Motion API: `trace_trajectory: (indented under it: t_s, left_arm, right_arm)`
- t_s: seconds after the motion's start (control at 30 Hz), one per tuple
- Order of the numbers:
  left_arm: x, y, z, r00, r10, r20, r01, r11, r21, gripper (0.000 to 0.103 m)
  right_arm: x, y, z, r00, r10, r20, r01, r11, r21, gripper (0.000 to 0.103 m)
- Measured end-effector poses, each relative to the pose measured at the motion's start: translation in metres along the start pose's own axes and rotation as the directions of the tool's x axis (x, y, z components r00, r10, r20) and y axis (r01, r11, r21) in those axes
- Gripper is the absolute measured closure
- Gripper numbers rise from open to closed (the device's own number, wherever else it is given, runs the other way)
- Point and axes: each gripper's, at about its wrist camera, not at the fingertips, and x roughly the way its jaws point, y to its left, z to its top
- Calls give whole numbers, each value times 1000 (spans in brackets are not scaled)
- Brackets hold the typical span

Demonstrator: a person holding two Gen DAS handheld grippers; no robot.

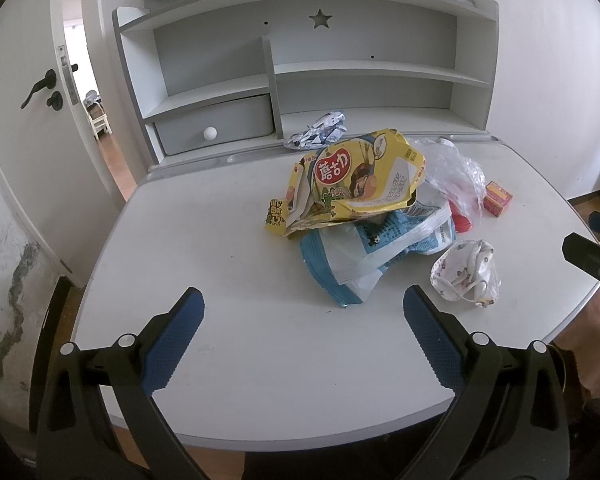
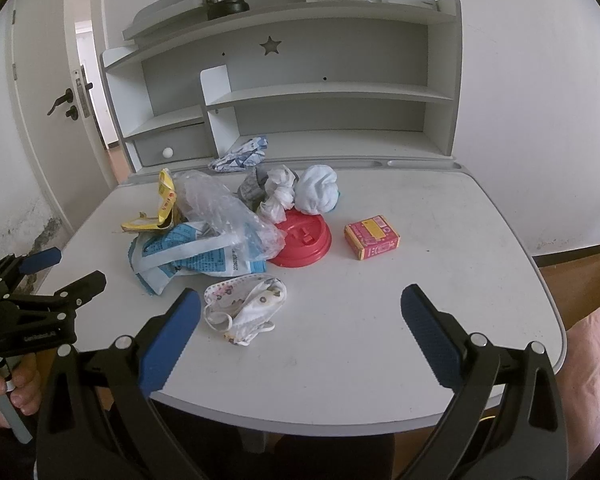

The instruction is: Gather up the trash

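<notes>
Door (image 1: 28, 128): white, black handle, standing ajar at far left.
Left gripper (image 1: 302, 316): jaws spread wide, nothing between them, held over the near edge of the desk (image 1: 228, 280).
Yellow snack bag (image 1: 356, 180): crumpled, lying on top of the pile at mid-desk.
Blue and white wrapper (image 2: 188, 256): under the snack bag, flattened against the desk.
Silver wrapper (image 2: 242, 154): at the back, beside the shelf unit (image 2: 320, 92).
Clear plastic bag (image 2: 224, 208): draped over the blue wrapper, touching the red lid (image 2: 304, 240).
Face mask (image 2: 246, 306): patterned, in front of the pile, just beside the right gripper's left finger.
Tissues (image 2: 300, 190): white wads behind the red lid.
Small red box (image 2: 372, 237): alone, right of the lid, apart from the pile.
Right gripper (image 2: 300, 316): jaws wide apart, holding nothing, over the near desk edge.
</notes>
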Motion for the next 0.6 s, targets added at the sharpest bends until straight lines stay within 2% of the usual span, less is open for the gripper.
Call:
trace_trajectory:
  t_s: [0.43,0.6]
  left_arm:
    - [5,5,-3,1000,4,-4,-4,1000,-7,6]
    - [6,7,-1,1000,-23,-17,23,1000,-12,6]
  right_arm:
    - [-1,0,0,1000,3,1,-3,1000,0,6]
    - [-2,1,0,1000,11,-1,-11,1000,-2,6]
